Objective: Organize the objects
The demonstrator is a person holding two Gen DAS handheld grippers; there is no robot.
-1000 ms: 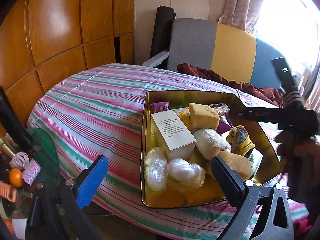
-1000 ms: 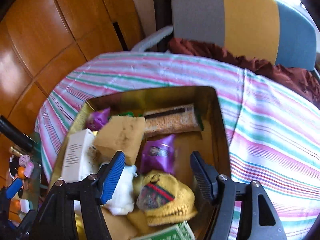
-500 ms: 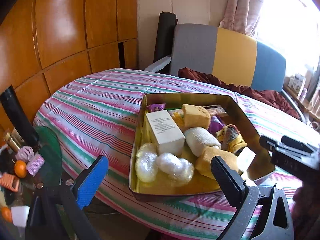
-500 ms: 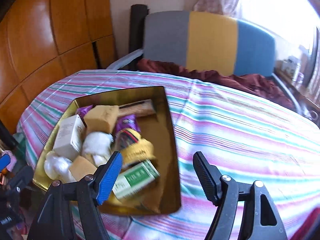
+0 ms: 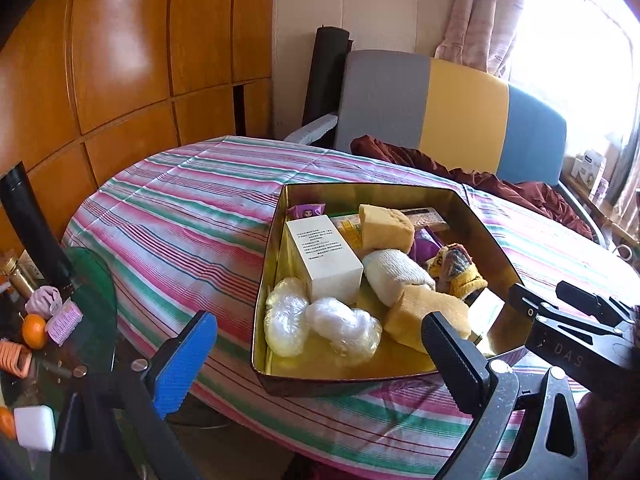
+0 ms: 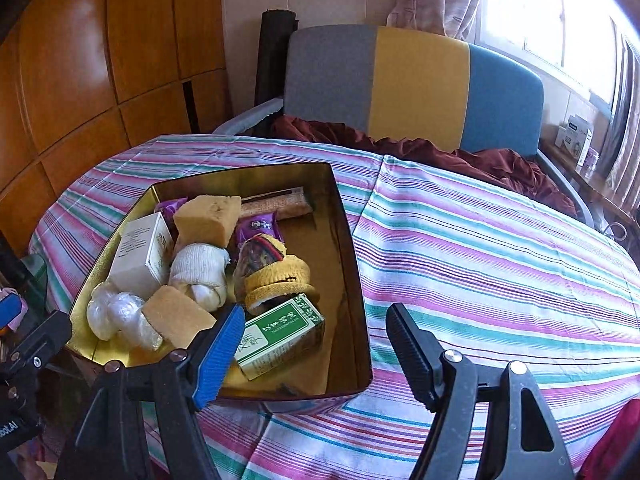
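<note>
Both grippers have drawn back since the earlier frames: the right gripper (image 6: pixel 312 344), which hung low over the tin's contents a second ago, now sits off the near edge of the gold tin (image 6: pixel 344 232), and the tin looks farther from the left gripper (image 5: pixel 320 344) too. Each pair of jaws stands wide apart and holds nothing.

Only the right wrist view shows the green and white carton (image 6: pixel 280 330), lying tilted at the tin's near end with bare gold floor beside it; from the left it is mostly hidden behind a sponge. Only the left wrist view shows the side stand to the left, with an orange (image 5: pixel 34 330) and a white block (image 5: pixel 34 432) on it, and the right gripper's black body (image 5: pixel 568 328) at the tin's right corner.

The tin is a shallow, shiny gold tray with cut corners, resting on the striped cloth of the desk (image 6: pixel 500 248), on its left half near the front edge. Counted inside it: two yellow sponges (image 5: pixel 386 226), two clear plastic bundles (image 5: pixel 344 326), one white box (image 5: pixel 324 258), one rolled white sock (image 6: pixel 200 270), one yellow knitted piece (image 6: pixel 276 276), two purple packets (image 6: pixel 258 226), one long snack bar (image 6: pixel 276 202) at the far wall.

Beyond the desk, dark red fabric (image 6: pixel 400 148) lies on a grey, yellow and blue chair (image 6: pixel 416 80)
</note>
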